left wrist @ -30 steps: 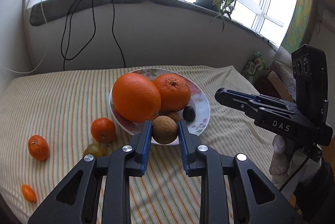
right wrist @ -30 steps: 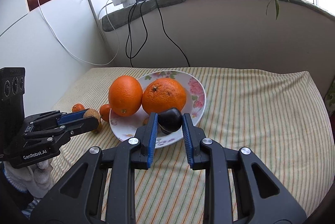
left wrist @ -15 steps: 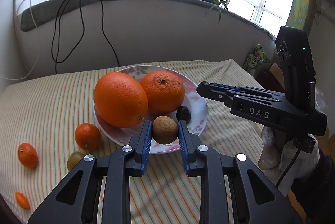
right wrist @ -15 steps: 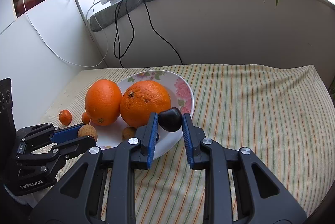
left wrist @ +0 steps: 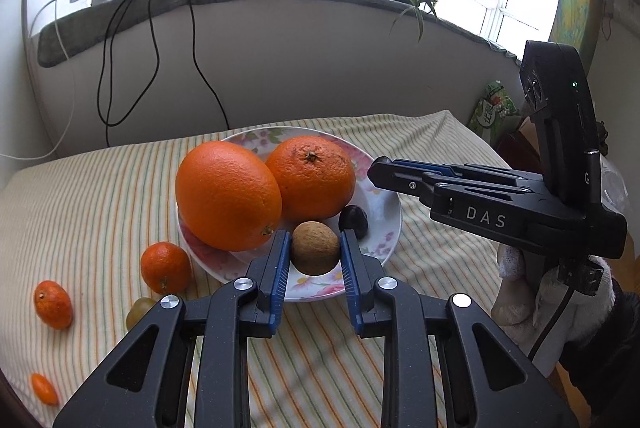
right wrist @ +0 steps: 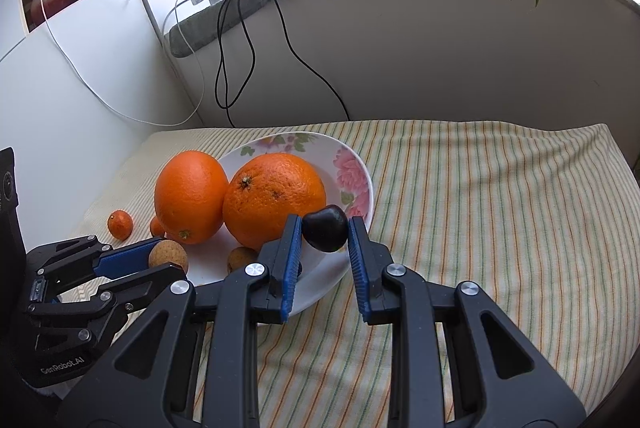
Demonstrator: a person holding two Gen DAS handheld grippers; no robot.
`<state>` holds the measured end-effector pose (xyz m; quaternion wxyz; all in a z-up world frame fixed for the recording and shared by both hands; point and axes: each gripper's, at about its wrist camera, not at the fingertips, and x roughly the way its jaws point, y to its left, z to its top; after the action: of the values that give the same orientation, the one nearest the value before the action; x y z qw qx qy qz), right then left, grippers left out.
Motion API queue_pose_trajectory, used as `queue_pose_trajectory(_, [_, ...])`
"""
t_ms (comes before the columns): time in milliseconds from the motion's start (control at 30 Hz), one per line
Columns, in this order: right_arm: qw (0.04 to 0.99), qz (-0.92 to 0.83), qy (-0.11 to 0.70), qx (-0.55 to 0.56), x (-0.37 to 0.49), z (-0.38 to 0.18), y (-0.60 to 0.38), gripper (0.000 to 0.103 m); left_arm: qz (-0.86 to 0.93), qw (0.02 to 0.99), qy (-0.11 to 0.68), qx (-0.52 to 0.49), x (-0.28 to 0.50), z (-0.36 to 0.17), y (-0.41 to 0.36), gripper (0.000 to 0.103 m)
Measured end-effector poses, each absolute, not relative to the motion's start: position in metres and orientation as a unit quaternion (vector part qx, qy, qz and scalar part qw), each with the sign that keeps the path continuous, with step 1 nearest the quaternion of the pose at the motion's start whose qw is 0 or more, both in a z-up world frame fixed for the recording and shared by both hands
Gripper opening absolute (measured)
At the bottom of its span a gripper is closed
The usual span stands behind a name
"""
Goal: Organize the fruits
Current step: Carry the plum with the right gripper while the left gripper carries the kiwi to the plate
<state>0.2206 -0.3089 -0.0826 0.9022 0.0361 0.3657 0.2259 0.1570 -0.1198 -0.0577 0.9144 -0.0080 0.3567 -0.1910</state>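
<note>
My left gripper (left wrist: 314, 240) is shut on a small brown round fruit (left wrist: 314, 258), held over the near rim of the flowered plate (left wrist: 390, 224). Two large oranges (left wrist: 228, 193) (left wrist: 312, 175) fill the plate. A small dark fruit (left wrist: 353, 221) lies beside them. In the right wrist view my right gripper (right wrist: 326, 224) is shut on a dark cherry-like fruit (right wrist: 325, 230) above the plate's (right wrist: 352, 163) right edge. The left gripper (right wrist: 172, 256) shows at lower left with its brown fruit (right wrist: 168, 256). A second brown fruit (right wrist: 239, 259) lies on the plate.
On the striped cloth left of the plate lie a small tangerine (left wrist: 165, 267), a smaller one (left wrist: 53, 304), a kumquat (left wrist: 44, 388) and a green grape (left wrist: 140, 310). Cables (left wrist: 152, 59) hang from the windowsill behind. A gloved hand (left wrist: 516, 292) holds the right gripper (left wrist: 380, 169).
The right gripper, still holding the dark fruit, has come closer to the plate and a little lower. The left gripper has stayed over the near rim with its brown fruit.
</note>
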Motion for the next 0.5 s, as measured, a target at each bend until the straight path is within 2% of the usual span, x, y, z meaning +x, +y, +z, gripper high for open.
queue_pose_trajectory(500, [0.902,0.225,0.367,0.032,0.2193,-0.0830,-0.3053,0.026,-0.190,0.916,0.355,-0.008,0.1560,-0.0557,-0.1186,0.024])
